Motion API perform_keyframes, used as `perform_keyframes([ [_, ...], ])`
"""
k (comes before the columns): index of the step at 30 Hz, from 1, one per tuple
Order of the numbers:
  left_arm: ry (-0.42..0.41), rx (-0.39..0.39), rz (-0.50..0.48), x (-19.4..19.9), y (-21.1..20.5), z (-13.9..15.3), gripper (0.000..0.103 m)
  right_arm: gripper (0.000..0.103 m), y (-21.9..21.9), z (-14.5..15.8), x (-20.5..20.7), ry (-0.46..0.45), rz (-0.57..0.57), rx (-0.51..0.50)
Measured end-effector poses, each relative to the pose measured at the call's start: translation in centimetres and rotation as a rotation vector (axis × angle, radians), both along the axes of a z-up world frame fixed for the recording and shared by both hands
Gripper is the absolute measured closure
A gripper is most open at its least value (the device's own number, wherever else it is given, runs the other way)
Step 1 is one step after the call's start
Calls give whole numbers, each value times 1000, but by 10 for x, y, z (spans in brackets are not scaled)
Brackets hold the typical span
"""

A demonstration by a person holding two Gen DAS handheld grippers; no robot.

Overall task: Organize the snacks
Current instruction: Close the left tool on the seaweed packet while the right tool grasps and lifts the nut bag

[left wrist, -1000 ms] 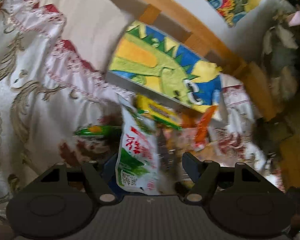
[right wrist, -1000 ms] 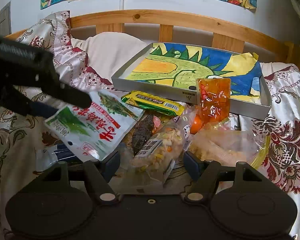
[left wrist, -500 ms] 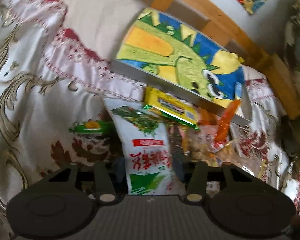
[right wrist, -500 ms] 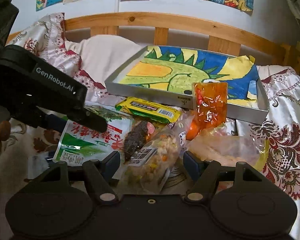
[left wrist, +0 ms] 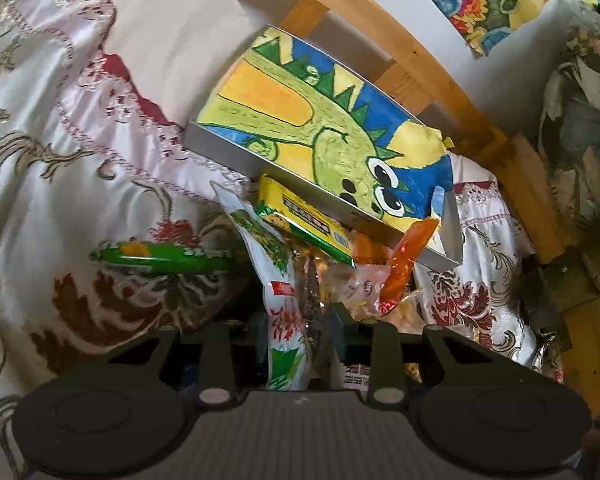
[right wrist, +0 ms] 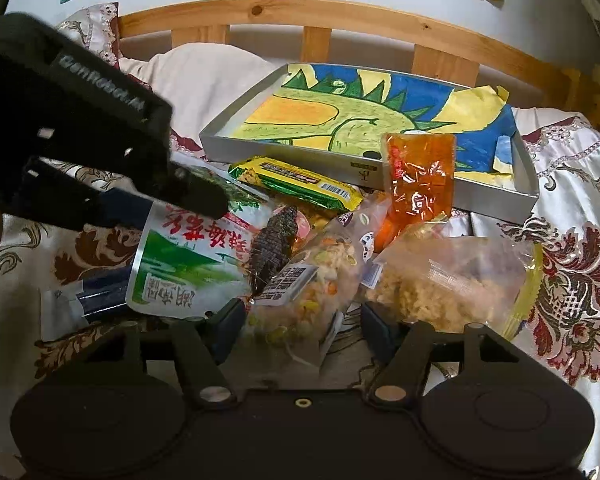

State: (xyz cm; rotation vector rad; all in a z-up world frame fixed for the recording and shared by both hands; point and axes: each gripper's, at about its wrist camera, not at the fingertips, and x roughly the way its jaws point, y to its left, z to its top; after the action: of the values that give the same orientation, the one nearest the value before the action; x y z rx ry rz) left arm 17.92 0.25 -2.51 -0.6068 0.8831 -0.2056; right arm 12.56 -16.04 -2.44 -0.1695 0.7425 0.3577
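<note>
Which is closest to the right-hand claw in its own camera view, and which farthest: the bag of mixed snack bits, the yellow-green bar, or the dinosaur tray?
1. Bag of mixed snack bits: nearest, its lower end between the right claw's fingers.
2. Yellow-green bar: farther back, slightly left, lying in front of the tray.
3. Dinosaur tray: farthest, up by the wooden headboard.

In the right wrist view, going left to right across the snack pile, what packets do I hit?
Left gripper over the white and green packet → dark seaweed-like strip → clear bag of mixed bits → orange jelly pouch → clear bag of crumbly snack.
</note>
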Motion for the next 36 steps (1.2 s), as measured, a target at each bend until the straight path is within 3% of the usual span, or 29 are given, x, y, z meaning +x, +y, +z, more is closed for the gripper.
perform_keyframes([
  [7,18,50,-31,9,-20,-8,69,38,-3,2,-1,-1,-8,17],
  [9,39,87,-19,9,-24,-9,79,40,-3,2,-1,-3,-6,18],
  [11,62,124,0,9,-25,-10,83,48,-3,2,-1,-5,-2,20],
  [17,50,101,2,-1,-23,-4,93,53,-3,4,-5,-23,1,13],
  [36,6,74,62,-40,8,27,97,56,4,25,-41,-204,110,-7],
])
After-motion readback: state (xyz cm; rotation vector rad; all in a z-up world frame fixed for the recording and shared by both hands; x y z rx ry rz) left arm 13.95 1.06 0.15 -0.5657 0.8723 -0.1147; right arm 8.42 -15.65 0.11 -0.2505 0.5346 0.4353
